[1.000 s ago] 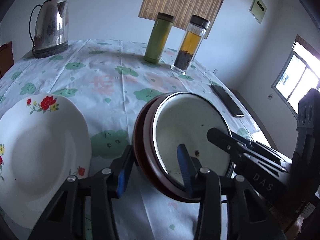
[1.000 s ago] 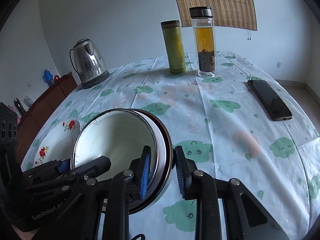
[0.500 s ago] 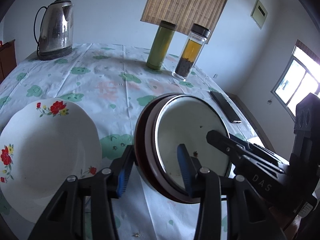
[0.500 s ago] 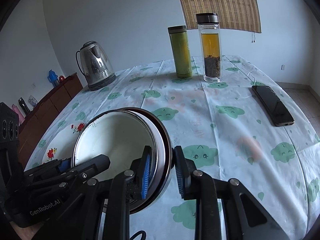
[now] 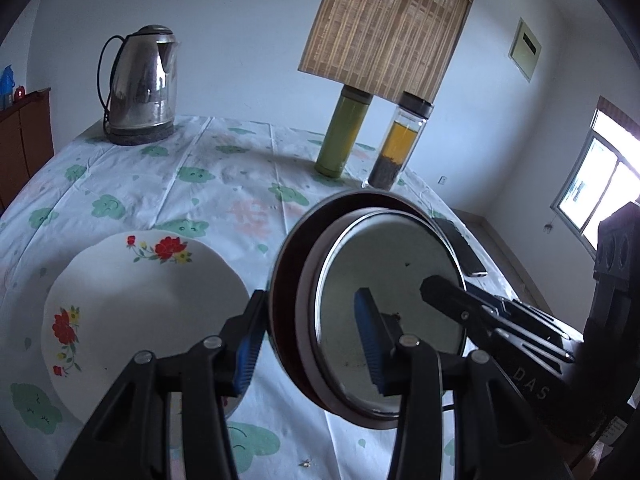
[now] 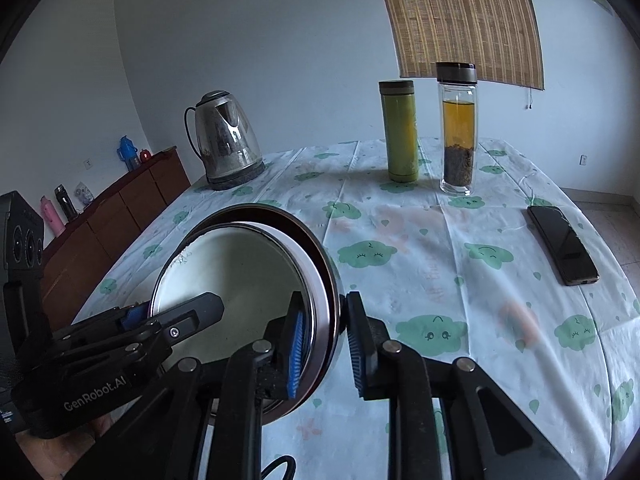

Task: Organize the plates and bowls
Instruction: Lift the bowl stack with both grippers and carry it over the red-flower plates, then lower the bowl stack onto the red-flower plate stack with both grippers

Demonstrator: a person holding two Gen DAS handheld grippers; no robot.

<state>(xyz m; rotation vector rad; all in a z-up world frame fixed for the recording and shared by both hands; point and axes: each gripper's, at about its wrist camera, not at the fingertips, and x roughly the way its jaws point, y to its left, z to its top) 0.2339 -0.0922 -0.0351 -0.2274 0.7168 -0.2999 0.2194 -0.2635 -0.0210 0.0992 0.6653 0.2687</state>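
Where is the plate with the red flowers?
The flowered plate lies flat on the table, low on the left in the left wrist view, beside the stacked bowls held up on edge by both grippers.

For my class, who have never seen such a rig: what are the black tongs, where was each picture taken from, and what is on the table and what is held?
A person holds one pair of tongs in each hand, with a camera on each looking along its fingers. The left tongs and right tongs grip opposite edges of the tilted dark-rimmed bowls nested with a white bowl. On the cloud-patterned tablecloth lie a white flowered plate, steel kettle, green flask, glass tea bottle and black phone.
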